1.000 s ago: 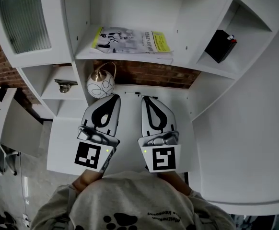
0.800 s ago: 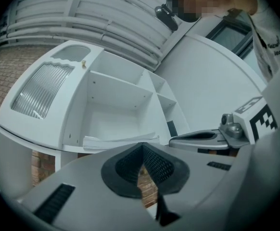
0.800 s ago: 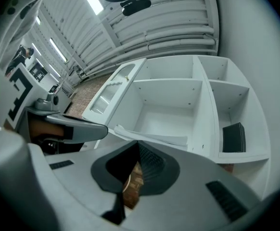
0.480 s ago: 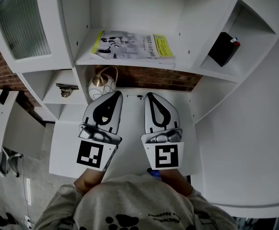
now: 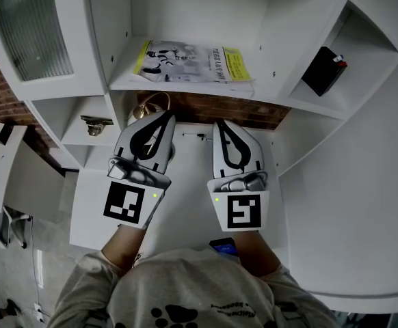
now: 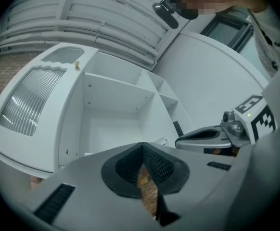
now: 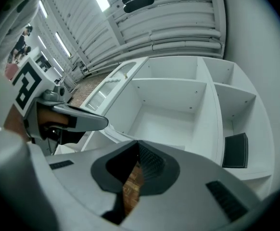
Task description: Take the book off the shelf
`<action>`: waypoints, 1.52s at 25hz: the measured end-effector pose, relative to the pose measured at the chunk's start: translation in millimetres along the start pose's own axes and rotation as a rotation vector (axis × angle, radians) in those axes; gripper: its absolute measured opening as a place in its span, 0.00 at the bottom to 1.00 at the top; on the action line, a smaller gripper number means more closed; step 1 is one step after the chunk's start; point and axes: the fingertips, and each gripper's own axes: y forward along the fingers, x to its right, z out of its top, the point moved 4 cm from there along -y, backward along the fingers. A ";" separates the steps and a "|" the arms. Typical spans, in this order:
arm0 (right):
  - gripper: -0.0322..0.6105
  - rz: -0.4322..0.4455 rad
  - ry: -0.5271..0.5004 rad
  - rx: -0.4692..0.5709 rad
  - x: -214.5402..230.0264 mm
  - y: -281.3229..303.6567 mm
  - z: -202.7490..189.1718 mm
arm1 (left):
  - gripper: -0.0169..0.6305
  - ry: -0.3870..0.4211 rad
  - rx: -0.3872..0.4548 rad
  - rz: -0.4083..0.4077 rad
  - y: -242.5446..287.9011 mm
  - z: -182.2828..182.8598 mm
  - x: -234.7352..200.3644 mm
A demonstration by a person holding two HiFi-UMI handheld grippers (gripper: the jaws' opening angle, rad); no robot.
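a thin book (image 5: pixel 189 63) lies flat on a white shelf (image 5: pixel 124 84), its long side running left to right along the shelf's front edge. both grippers sit on the person's side of the book, apart from it, noses aimed at its front edge: the left gripper (image 5: pixel 166 116) toward the book's left half, the right gripper (image 5: pixel 221 124) toward its right half, about equally near. each has its jaws pressed together, pinching nothing.

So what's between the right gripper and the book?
In the head view, only a strip of brick wall and the front edge of the white shelf separate the right gripper from the book.
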 end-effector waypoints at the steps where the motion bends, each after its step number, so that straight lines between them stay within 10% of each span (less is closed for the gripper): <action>1: 0.08 0.003 -0.007 0.000 1.7 1.1 0.9 | 0.04 0.005 -0.001 -0.001 1.4 1.0 -1.9; 30: 0.08 0.159 -0.509 -0.123 21.8 50.6 12.9 | 0.04 0.561 -0.215 -0.090 52.5 7.1 -23.2; 38: 0.35 0.297 -0.727 -0.250 20.7 71.2 -0.8 | 0.04 0.610 -0.256 -0.117 55.3 3.7 -21.0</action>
